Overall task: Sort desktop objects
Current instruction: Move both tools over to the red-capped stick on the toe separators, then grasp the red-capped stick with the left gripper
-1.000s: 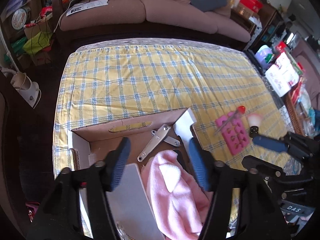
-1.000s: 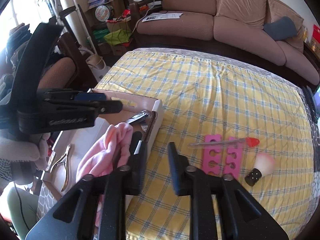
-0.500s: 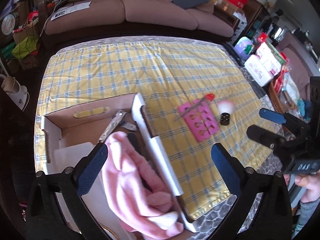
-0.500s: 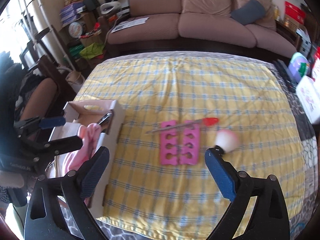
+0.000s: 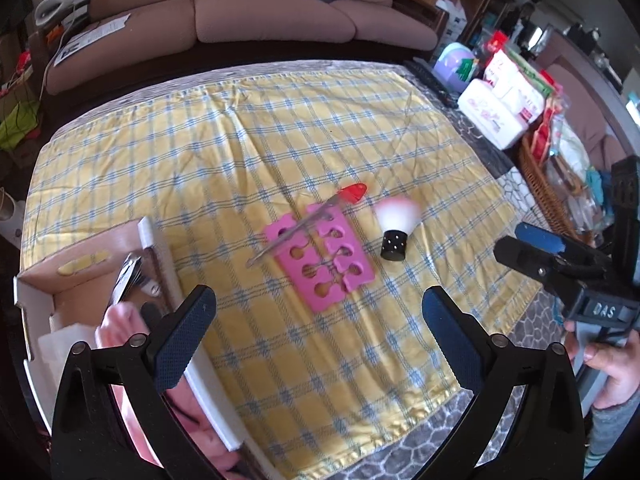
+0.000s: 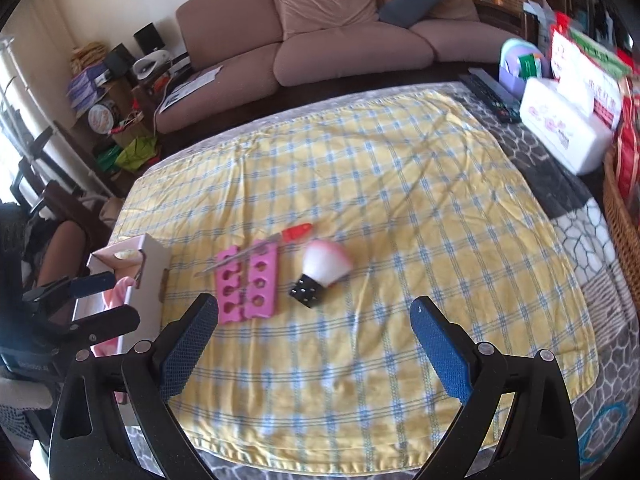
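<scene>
A pink toe separator (image 5: 322,258) (image 6: 246,284) lies on the yellow checked cloth. A nail file with a red handle (image 5: 312,216) (image 6: 260,246) rests across its far end. A powder brush with a black base (image 5: 396,228) (image 6: 322,270) lies just to its right. A cardboard box (image 5: 154,240) (image 6: 154,264) at the left holds a pink cloth (image 5: 120,320), clippers (image 5: 128,276) and a yellow file (image 5: 82,266). My left gripper (image 5: 320,344) is open and empty above the cloth's front edge. My right gripper (image 6: 316,340) is open and empty, nearer than the brush.
A brown sofa (image 6: 320,28) stands behind the table. Tissue packs and boxes (image 6: 568,120) crowd the right side, with a wicker basket (image 5: 548,192). The yellow cloth (image 6: 380,168) covers most of the table.
Both grippers opened wide and drew back from the box. The views swung right, toward the toe separator and brush. The pink cloth stays in the box.
</scene>
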Tool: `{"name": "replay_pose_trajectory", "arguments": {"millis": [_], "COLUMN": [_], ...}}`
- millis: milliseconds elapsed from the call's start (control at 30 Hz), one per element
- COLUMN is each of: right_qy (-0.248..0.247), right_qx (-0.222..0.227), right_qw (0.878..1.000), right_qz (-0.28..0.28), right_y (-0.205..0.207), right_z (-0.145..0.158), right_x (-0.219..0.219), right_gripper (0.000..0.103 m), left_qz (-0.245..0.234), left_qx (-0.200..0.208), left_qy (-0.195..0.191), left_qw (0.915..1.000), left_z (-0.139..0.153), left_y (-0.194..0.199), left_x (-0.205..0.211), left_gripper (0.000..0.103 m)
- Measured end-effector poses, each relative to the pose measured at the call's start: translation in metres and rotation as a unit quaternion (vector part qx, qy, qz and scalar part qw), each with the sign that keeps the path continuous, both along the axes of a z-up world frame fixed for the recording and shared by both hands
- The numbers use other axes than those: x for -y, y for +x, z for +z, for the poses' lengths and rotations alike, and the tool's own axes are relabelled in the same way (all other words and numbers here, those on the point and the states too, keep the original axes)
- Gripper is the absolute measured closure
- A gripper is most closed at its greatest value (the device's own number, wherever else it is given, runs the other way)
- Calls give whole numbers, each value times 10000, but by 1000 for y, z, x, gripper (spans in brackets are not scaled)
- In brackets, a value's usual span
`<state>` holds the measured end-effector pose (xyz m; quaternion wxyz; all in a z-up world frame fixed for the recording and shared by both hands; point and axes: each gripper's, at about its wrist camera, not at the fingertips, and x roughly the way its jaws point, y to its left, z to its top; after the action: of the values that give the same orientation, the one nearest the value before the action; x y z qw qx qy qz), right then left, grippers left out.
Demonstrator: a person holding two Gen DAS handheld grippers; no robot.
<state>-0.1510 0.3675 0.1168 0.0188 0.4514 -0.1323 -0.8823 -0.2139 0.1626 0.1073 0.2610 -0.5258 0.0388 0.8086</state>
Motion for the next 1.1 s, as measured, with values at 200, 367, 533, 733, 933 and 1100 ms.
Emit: {"name": "replay_pose_trajectory", "arguments": {"millis": [200,367,533,733,933,1100], "right_qy": [-328,-965,-1341,-1761,-1700,-1565], "right_qx": [98,144,276,483,1051,1289], "right_qw": [9993,9951,9905,9829,9798,9791], "right_qz": [-144,-144,84,221,-45,-158], "right_y": [-4,-25,-70,-109,-130,-141], "right_z": [-22,-31,-33,-45,-70,-81], "right_x": [-29,-45,-35,-8,-1,-2], "right_gripper": [5,32,38,55,55,52], "left_qz": [-368,-687,-934,-1248,-1782,-1957], "left_qx": [-29,100,261,248,130,118], "left_qy": [-752,-1239,-1459,-1662,-2243,-2351], "left_qw": [9965,9899,9845,9778,9580,9520], "left_z": [-18,-40,-57,-62,-74,-85], "left_y": [-37,-57,-63,-69,-63,-59], "left_x": [-29,-37,-38,-36,-44,-44], "left_gripper": [21,32,48,48,48,48]}}
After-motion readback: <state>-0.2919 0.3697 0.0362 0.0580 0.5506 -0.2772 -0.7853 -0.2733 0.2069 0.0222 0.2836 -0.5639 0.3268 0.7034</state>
